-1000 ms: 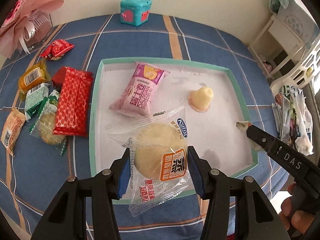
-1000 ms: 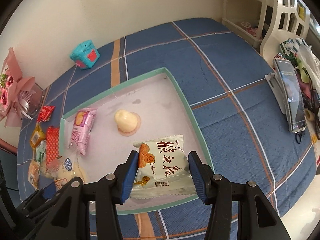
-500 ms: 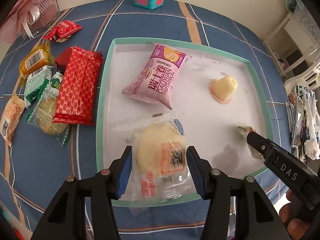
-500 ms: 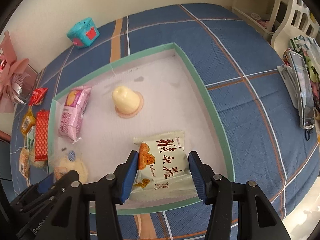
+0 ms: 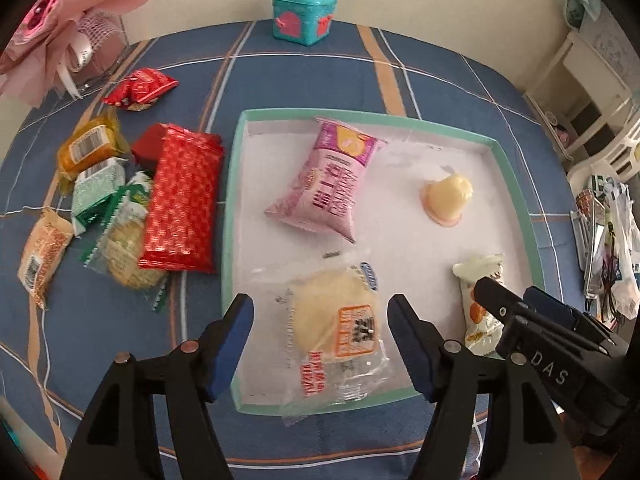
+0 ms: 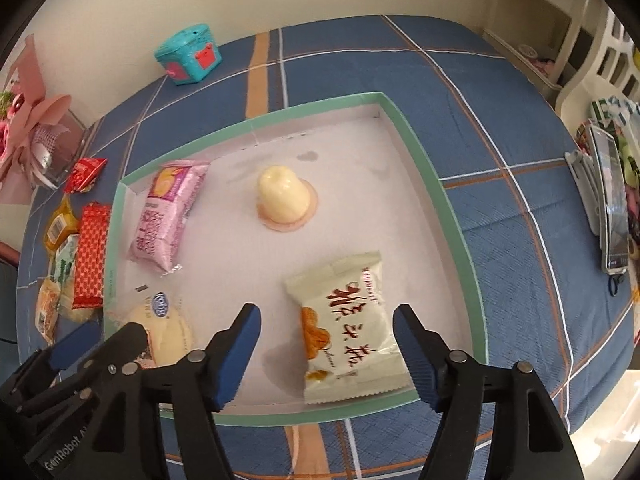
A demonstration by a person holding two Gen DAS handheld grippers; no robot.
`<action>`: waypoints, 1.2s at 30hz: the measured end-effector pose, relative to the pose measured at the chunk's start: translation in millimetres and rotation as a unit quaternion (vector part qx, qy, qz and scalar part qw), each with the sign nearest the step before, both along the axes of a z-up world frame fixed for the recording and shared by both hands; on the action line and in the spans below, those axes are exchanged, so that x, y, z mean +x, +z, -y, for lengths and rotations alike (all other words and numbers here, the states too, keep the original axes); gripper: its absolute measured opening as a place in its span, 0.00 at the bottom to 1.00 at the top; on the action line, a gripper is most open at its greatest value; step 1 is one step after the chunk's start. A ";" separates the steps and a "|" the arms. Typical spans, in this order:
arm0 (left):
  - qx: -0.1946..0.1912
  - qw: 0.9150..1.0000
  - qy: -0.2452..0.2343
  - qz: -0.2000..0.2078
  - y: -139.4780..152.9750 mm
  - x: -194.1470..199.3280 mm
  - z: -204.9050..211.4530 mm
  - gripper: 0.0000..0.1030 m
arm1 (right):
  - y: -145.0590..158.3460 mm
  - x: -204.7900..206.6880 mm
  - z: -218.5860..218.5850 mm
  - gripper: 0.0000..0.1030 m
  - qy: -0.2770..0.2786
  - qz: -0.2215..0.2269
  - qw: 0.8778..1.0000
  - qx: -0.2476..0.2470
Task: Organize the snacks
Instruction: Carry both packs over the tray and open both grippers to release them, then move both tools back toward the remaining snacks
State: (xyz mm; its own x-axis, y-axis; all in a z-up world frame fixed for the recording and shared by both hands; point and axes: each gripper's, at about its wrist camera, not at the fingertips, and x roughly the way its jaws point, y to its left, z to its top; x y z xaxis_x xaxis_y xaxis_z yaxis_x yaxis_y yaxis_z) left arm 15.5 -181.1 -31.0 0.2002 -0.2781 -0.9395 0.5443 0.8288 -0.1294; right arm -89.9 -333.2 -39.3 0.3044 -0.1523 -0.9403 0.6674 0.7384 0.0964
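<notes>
A shallow white tray with a teal rim (image 5: pixel 234 216) (image 6: pixel 452 216) lies on the blue plaid cloth. In it are a pink packet (image 5: pixel 326 184) (image 6: pixel 166 216), a pale jelly cup (image 5: pixel 446 198) (image 6: pixel 284 198), a clear-wrapped round cake (image 5: pixel 336 320) (image 6: pixel 164 328) and a cream cracker packet (image 6: pixel 348 328) (image 5: pixel 478 308). My left gripper (image 5: pixel 320 320) is opening, its pads apart from the cake that lies between them. My right gripper (image 6: pixel 326 328) is opening too, with the cream packet lying free between its jaws.
Left of the tray lie a red foil packet (image 5: pixel 178 204), a small red wrapper (image 5: pixel 140 88), a yellow packet (image 5: pixel 88 148) and several green and orange ones. A teal box (image 5: pixel 304 16) stands at the back, pink flowers (image 5: pixel 60 24) far left, a white chair with clutter (image 6: pixel 612 184) right.
Both grippers have widened and let go: the cake and the cream packet now lie in the tray, free of the pads. Both grippers came down closer to the tray.
</notes>
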 end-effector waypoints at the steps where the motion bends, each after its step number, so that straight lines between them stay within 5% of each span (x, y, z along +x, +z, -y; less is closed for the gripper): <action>1: 0.001 1.000 0.006 0.001 0.7 1.9 -3.1 0.69 | 0.1 1.6 -3.0 0.74 0.003 -0.001 1.000 -0.002; 4: 0.003 0.999 0.036 0.007 3.9 12.9 -18.9 0.71 | 1.8 6.9 -11.7 0.80 0.014 -0.001 1.000 -0.010; 6: 0.005 0.998 0.059 0.015 7.1 20.9 -33.3 0.83 | 4.2 11.2 -18.4 0.88 0.022 0.003 1.000 -0.015; 12: 0.012 0.991 0.131 0.035 12.3 45.3 -75.3 0.88 | 14.6 27.8 -41.4 0.97 0.050 0.017 0.998 -0.025; 36: 0.025 0.962 0.268 0.031 1.8 102.8 -208.1 0.92 | 8.4 103.0 -162.8 1.00 0.147 0.053 0.988 -0.013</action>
